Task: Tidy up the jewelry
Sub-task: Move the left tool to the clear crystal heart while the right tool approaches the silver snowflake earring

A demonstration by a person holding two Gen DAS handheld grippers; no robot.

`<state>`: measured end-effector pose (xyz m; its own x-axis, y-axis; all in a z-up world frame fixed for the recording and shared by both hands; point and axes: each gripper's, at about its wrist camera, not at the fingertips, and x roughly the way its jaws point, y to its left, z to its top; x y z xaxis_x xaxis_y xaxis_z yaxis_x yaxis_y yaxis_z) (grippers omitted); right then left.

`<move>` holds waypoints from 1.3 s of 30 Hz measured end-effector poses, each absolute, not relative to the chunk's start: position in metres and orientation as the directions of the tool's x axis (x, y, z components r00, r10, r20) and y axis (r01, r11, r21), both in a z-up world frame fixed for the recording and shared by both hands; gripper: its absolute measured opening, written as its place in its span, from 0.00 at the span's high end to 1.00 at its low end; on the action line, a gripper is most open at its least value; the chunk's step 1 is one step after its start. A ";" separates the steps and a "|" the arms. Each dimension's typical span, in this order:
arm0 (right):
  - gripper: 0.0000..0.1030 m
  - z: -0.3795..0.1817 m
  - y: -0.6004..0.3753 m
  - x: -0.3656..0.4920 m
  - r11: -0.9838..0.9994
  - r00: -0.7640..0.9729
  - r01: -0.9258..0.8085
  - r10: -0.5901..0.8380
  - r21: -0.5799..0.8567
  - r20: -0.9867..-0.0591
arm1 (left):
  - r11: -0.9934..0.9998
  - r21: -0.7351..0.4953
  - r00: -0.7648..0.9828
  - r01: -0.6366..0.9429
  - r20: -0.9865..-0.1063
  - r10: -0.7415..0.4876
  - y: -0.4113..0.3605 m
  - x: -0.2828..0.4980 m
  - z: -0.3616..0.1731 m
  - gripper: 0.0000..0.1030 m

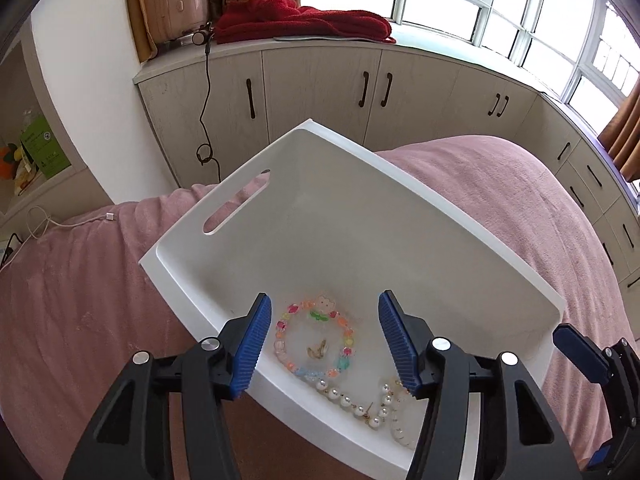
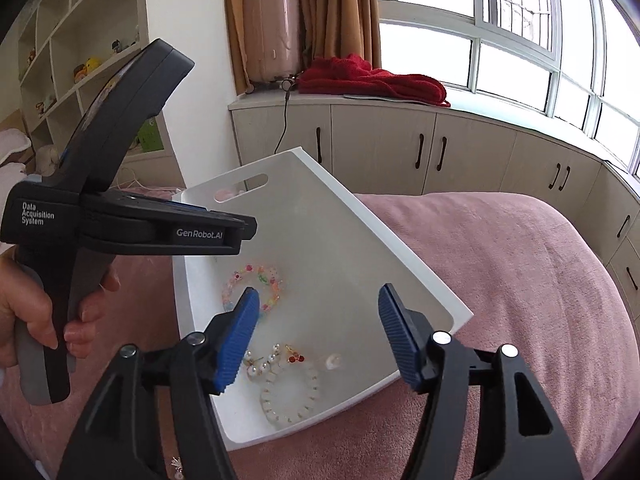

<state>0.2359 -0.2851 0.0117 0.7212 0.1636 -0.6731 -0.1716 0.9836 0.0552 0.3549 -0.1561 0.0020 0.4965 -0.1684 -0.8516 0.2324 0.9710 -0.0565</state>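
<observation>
Your left gripper [image 1: 324, 340] and right gripper [image 2: 316, 336] both hang about half open, holding nothing. The jewelry lies loose at the near end of the white plastic tray [image 1: 360, 216]: a colourful beaded bracelet [image 1: 280, 328], a pearl strand [image 1: 344, 400] and a milky white bracelet [image 2: 288, 404]. The tray rests on a soft pink blanket [image 1: 500, 200], so I judge that pressing down could tip it and tangle the pieces. Pale cabinets [image 2: 384, 144] run under the window.
</observation>
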 end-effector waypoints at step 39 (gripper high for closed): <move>0.05 0.028 -0.170 0.093 0.754 0.681 -0.633 0.437 -0.173 -0.588 | 0.975 -0.141 0.826 0.171 -0.518 -0.220 0.041 0.087 0.012 0.10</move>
